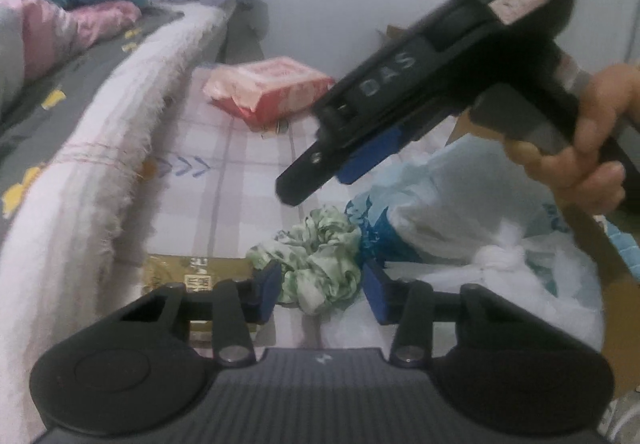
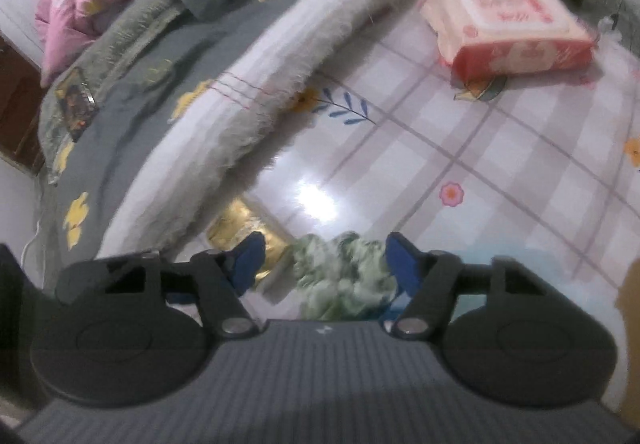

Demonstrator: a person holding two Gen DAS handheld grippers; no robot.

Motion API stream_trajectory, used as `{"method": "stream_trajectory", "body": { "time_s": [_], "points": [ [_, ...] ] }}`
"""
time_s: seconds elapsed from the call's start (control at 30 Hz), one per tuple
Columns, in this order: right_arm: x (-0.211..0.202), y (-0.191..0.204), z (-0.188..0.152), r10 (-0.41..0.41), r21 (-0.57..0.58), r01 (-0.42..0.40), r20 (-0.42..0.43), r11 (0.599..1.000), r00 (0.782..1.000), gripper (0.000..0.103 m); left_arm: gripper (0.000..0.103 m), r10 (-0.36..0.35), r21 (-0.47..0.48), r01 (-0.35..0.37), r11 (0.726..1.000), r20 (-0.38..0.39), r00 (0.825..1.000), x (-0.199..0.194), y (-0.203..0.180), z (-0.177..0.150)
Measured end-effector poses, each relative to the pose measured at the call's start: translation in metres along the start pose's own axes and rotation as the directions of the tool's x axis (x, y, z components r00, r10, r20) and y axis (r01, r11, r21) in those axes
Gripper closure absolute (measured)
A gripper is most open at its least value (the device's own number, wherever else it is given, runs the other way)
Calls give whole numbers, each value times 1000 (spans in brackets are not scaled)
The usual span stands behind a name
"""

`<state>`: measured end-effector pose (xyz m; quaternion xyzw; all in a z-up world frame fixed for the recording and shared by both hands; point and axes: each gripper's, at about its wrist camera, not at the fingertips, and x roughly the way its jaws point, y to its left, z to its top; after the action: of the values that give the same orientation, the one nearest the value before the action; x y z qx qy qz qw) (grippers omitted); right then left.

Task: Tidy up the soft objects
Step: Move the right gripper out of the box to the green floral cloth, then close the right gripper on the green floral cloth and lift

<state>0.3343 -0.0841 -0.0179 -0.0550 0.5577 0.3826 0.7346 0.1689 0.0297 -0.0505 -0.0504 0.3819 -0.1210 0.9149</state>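
Note:
A green-and-white fabric scrunchie (image 1: pixel 320 268) lies on the checked, glossy cloth (image 1: pixel 224 180). My left gripper (image 1: pixel 320 294) has a blue pad on each side of the scrunchie, which fills the gap between them and touches both. My right gripper (image 1: pixel 320 174), held by a hand (image 1: pixel 596 148), hangs tilted just above the scrunchie and apart from it. In the right wrist view its fingers (image 2: pixel 248 260) stand wide apart around the right gripper (image 2: pixel 324 262) midpoint, and the blurred scrunchie (image 2: pixel 344 276) shows below, between them.
A red-and-pink tissue pack (image 1: pixel 272 88) (image 2: pixel 508 32) lies farther back on the cloth. A knotted white-and-blue plastic bag (image 1: pixel 460 220) sits right of the scrunchie, a gold packet (image 1: pixel 176 272) to its left. A fringed white blanket (image 1: pixel 100 172) edges the bed on the left.

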Motion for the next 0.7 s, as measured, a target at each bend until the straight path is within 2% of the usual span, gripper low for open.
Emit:
{"method": "stream_trajectory", "body": {
  "time_s": [0.23,0.27,0.3,0.33,0.37,0.4,0.5,0.57,0.7],
  "points": [
    [45,-16,4,8,24,-5,-111,1000,994,50,59,-8,-12,7,1000,-63,998,26,3,2],
    [49,-16,3,10,20,-8,-121,1000,993,53,62,-5,-12,4,1000,-70,998,29,3,2],
    [52,-16,3,13,16,-11,-128,1000,992,54,70,0,-12,-1,1000,-77,997,31,4,1],
    [55,-16,1,11,10,-10,-135,1000,991,59,77,9,-14,-10,1000,-84,996,33,4,1],
    [57,-15,0,9,4,-8,-141,1000,990,67,80,11,-17,-13,1000,-87,996,34,5,1],
    [59,-14,-1,6,-2,-7,-146,1000,989,70,84,9,-25,-12,1000,-84,996,33,7,1],
    [57,-14,-2,11,0,-11,-135,1000,991,79,92,12,-29,-14,999,-68,998,27,8,3],
    [51,-11,-2,15,-1,-15,-113,1000,993,87,93,24,-21,-25,999,-49,998,21,6,5],
    [36,-1,2,25,-9,-25,-64,1000,998,89,94,38,-18,-38,999,1,999,2,4,10]
  ]
}}
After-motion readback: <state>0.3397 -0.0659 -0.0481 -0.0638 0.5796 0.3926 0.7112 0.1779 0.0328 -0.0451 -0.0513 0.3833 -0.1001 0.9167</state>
